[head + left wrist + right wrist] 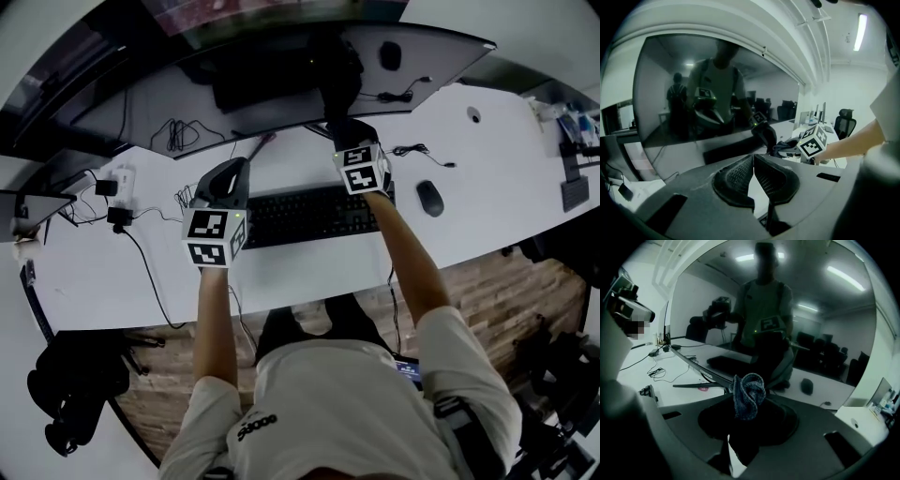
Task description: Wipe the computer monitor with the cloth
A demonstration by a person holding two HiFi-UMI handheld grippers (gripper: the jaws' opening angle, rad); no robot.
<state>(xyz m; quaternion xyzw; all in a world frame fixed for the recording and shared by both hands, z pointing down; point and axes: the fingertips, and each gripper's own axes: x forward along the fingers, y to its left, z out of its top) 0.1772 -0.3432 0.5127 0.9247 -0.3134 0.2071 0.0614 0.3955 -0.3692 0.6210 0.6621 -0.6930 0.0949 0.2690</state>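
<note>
- Looking along the right gripper (746,422), found it clenched on the cloth (749,393), a small blue knitted wad bunched up and standing proud of the tips.
- Found the monitor (820,310), a wide, dark, curved screen, straight ahead of that gripper, with its lower edge running just behind the wad. Could not tell whether the cloth touched the glass.
- Found the left gripper (753,158) shut, pads pressed together with nothing between them. It was held back from the screen and off to the left of the right gripper.
- Noted the keyboard (309,216) on the white counter (94,272), below and between the two grippers, and a mouse (429,198) further out to the right of the right gripper. Both lay apart from the cloth.
- Judged the cloth light, soft and limp: easy to crush into a pad, apt to flop or slip out if pinched only at an edge. Reckoned the grip sound as taken, low on the bundle, leaving a thick cushion ahead of the tips as the wiping face.
- Judged the screen smooth, stiff and easily marked, probably free to rock on its stand under a hard push. Favoured light, even pressure with only fabric meeting the panel.
- Weighed the chief risk as the wad flattening or working back between the jaws, letting the hard tips reach the glass.
- Counted the wiping as barely begun at best, with nearly the whole width left to cover on both sides of the gripper.
</note>
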